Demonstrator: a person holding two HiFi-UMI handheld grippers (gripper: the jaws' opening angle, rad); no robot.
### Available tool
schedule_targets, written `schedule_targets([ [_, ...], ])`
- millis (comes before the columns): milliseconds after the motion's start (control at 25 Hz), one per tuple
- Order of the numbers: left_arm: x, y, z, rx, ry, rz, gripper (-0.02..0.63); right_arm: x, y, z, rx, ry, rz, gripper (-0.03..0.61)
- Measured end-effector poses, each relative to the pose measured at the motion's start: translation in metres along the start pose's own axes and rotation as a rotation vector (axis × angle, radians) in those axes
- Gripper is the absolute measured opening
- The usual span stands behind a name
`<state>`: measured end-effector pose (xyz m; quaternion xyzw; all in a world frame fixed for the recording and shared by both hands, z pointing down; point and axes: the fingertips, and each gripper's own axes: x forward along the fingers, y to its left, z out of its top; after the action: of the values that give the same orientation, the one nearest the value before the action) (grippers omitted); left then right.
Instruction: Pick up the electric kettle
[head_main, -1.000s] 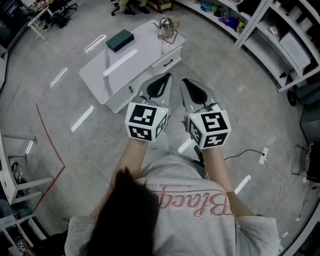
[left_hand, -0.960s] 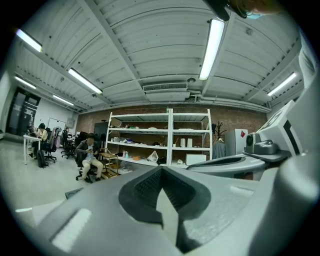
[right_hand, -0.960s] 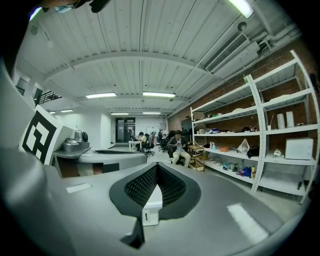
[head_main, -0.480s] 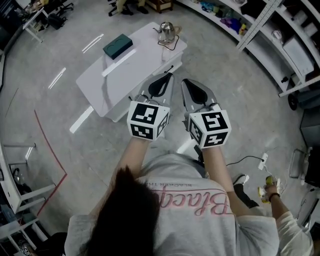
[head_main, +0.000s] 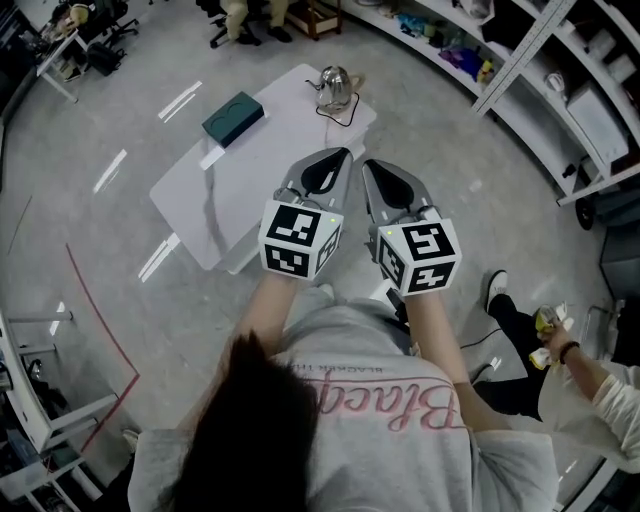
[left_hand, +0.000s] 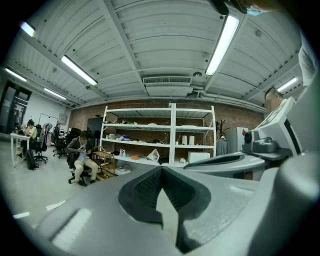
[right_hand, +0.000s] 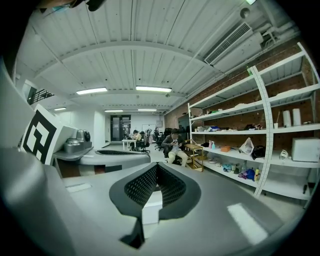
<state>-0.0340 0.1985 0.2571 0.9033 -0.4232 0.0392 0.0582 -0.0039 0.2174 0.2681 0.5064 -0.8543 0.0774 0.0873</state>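
The electric kettle (head_main: 333, 86), shiny metal, stands at the far corner of a white table (head_main: 230, 190) in the head view, with a dark cord beside it. My left gripper (head_main: 341, 156) and right gripper (head_main: 369, 165) are held side by side in the air over the table's near end, well short of the kettle. Both are shut with nothing between the jaws. The left gripper view shows the left gripper (left_hand: 161, 170) and the right gripper view the right gripper (right_hand: 156, 167) aimed level at the room; neither view shows the kettle.
A dark green box (head_main: 233, 118) lies on the table's far left part. Metal shelving (head_main: 570, 90) runs along the right. Another person (head_main: 575, 370) crouches at the lower right. A red line (head_main: 100, 310) marks the floor at left. Seated people and chairs are far off.
The table and kettle have drifted nearer in the head view and now lie under the gripper tips. A second person has come into view at the lower right. Both grippers stay shut.
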Motion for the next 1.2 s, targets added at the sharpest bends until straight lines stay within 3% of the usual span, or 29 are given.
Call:
schedule_targets([
  [680, 0.068, 0.071, -0.015, -0.049, 0.034, 0.011, 0.005, 0.086, -0.043, -0.003, 0.022, 0.036, -0.006, 0.021],
  [1200, 0.178, 0.129, -0.025, -0.094, 0.075, 0.087, 0.005, 0.181, -0.133, -0.005, 0.054, 0.074, 0.041, 0.021],
])
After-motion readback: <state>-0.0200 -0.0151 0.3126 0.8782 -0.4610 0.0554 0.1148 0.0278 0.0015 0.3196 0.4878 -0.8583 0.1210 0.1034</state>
